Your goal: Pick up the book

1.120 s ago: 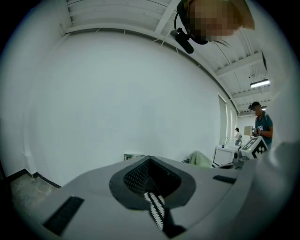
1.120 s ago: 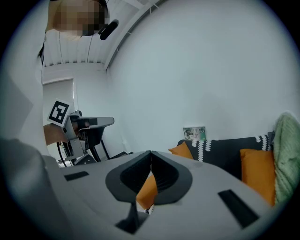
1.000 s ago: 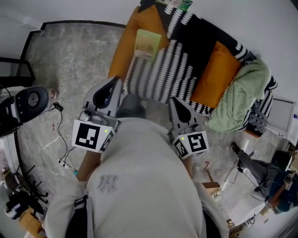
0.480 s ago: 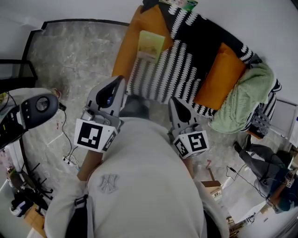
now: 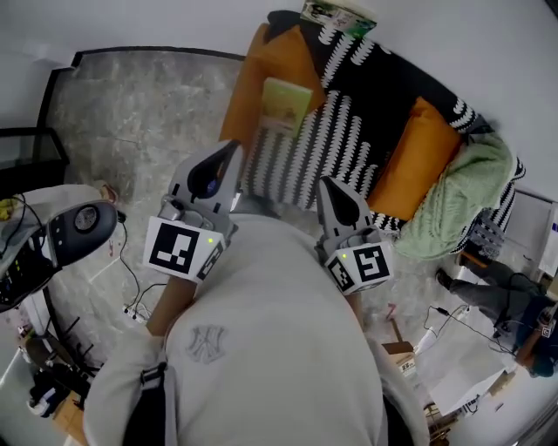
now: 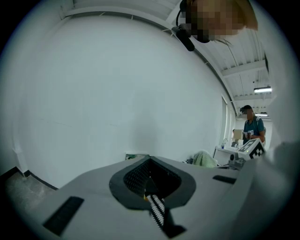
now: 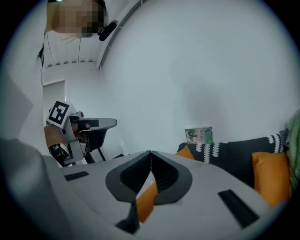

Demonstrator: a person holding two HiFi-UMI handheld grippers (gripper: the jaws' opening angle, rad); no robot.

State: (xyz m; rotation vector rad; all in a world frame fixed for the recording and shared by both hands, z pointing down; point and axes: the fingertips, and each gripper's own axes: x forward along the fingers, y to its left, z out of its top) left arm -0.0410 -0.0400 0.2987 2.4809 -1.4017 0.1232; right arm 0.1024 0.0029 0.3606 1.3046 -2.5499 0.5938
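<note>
A pale yellow-green book (image 5: 285,104) lies flat on the black-and-white striped sofa (image 5: 327,144), beside an orange cushion (image 5: 266,70). A second book (image 5: 336,13) leans on top of the sofa back and shows in the right gripper view (image 7: 199,135). My left gripper (image 5: 234,148) is held over the sofa's front edge, short of the flat book, jaws shut and empty (image 6: 150,161). My right gripper (image 5: 327,185) hangs over the striped seat to the right, also shut with nothing in it (image 7: 151,153).
Another orange cushion (image 5: 417,157) and a green blanket (image 5: 458,196) fill the sofa's right end. A black-and-grey machine (image 5: 65,231) and cables (image 5: 131,292) are on the marble floor at left. A person (image 5: 514,314) stands at right among clutter.
Both grippers have moved forward toward the sofa, and the flat book now lies closer to the left gripper's tips. Both pairs of jaws stay shut.
</note>
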